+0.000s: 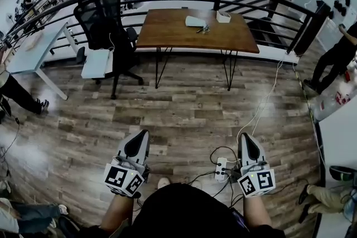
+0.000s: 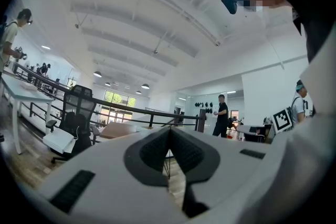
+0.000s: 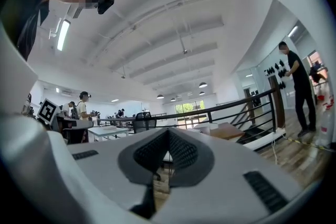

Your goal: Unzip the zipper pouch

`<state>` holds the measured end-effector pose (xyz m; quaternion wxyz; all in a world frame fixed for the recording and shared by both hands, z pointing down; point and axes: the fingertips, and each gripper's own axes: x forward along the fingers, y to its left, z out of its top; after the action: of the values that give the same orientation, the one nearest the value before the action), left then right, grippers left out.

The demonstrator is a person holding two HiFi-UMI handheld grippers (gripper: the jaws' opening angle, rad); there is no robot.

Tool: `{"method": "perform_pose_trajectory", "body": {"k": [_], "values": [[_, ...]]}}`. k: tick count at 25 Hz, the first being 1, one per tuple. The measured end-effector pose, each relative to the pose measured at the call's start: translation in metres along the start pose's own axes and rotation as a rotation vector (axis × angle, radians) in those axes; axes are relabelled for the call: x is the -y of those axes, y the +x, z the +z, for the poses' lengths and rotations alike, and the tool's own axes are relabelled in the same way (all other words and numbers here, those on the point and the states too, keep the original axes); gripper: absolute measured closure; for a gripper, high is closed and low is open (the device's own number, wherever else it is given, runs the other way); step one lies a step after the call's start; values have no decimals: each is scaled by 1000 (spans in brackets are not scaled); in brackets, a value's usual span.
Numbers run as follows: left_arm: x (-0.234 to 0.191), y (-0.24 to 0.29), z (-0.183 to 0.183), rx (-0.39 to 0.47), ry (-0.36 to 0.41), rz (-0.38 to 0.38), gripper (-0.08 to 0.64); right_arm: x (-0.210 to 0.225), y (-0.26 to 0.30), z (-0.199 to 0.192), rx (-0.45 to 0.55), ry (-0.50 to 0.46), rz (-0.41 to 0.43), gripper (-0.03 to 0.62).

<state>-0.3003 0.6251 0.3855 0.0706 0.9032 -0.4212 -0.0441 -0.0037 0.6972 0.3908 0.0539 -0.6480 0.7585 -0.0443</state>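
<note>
left claw (image 1: 139,142) closed, empty | right claw (image 1: 247,143) closed, empty | pouch (image 1: 195,21) on far table (image 1: 167,33), straight ahead, well apart, long axis left-right | neither claw clearly nearer

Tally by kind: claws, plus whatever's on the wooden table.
Claws: 2 (left claw, right claw, both shut and empty)
Pale pouch: 1
White box: 1
Small dark item, too small to identify: 1
Total: 5
</note>
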Motion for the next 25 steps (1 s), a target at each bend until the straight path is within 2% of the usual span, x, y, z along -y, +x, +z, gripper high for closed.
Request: {"method": "perform_pose_trajectory", "body": {"k": [5,6,8,10,12,17,20,25], "values": [[4,1,10,14,12,14,526,3,-7,17,60,-7,4,595],[5,2,12,17,8,18,478,4,-9,20,71,-1,9,554],[8,4,17,30,-1,36,361,7,-13,27,92,15,19,421],[12,5,20,43,-4,57,300,12,-18,31,109,25,15,303],[17,7,19,44,1,64,269,18,-21,31,113,37,17,250],[40,18,9,21,-6,54,239,30,-30,24,86,31,39,249],[59,26,4,6,3,53,233,46,-37,23,72,13,46,224],[82,33,0,15,11,79,230,69,-46,30,77,20,63,223]]}}
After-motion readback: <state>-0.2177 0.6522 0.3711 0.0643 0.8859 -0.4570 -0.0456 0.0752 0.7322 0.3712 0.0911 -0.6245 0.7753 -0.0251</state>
